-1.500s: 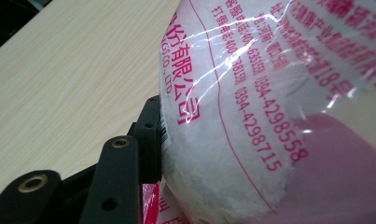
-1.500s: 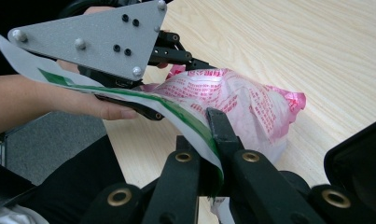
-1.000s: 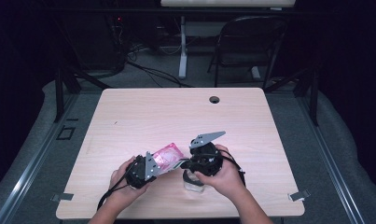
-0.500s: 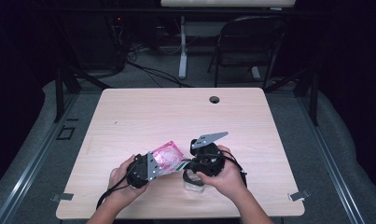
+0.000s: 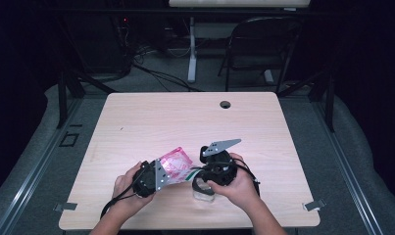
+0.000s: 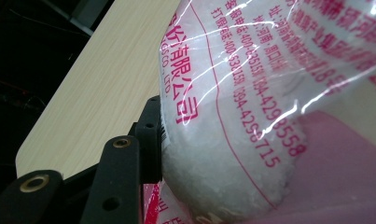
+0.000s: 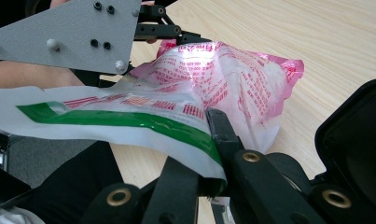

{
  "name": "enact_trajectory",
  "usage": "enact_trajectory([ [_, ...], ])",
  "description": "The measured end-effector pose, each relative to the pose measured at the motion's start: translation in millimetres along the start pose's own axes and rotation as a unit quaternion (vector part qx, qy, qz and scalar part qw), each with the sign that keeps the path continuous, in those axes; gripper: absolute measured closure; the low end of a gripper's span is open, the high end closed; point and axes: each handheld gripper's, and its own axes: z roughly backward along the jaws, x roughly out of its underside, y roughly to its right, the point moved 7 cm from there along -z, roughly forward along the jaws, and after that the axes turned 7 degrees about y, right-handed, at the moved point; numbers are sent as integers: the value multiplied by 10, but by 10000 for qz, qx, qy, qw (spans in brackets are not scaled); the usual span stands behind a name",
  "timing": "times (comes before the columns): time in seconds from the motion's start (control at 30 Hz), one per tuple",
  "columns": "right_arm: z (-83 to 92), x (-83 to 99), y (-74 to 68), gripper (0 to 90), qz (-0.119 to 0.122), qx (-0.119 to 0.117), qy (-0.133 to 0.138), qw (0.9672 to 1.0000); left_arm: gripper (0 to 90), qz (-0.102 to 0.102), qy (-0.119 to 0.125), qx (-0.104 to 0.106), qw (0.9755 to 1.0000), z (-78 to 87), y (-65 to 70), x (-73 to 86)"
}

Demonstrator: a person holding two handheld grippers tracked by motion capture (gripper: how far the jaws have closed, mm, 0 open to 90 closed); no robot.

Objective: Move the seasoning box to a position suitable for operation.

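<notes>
High view first: both of the person's hands come in over the near edge of the bench, about the middle of that edge, with a gripper in each. The left gripper and the right gripper sit close together with a pink-and-white plastic bag stretched between them, just in from the near edge. There's also a small clear container on the bench right under the right gripper, near the near edge, but it's too small to say much about it.

In the left gripper view, the left gripper's jaws are grasping the bulging part of the bag. One black jaw presses right into the side of it, and you can see white grainy stuff packed inside under the red printing. The other jaw is hidden behind the bag.

In the right gripper view, the right gripper has its jaws clenched tight on the flat end of the bag, the bit with a green stripe running along it. The film is pinched flat between the two jaws. Farther off in that same view, the left gripper's grey plate sits at the other end of the bag.

Farther out, the rest of the bench is bare wood, with a round cable hole near the far edge. Past the far edge, there's a dark folding chair on the floor.
</notes>
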Motion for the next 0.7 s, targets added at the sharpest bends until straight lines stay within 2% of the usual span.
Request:
enact_trajectory([
  [0.2,4,2,-2,877,19,51,-3,10000,579,-37,-31,-4,10000,3,-5,0],
  [0.33,18,6,1,829,10,28,-50,10000,584,-46,-66,-16,10000,6,-17,3],
  [0.47,67,15,19,738,4,-14,-112,9999,588,-67,-88,-45,9999,10,-32,2],
  [0.7,171,38,70,709,-17,7,-160,9999,590,-90,-103,-106,9998,10,-43,-3],
])
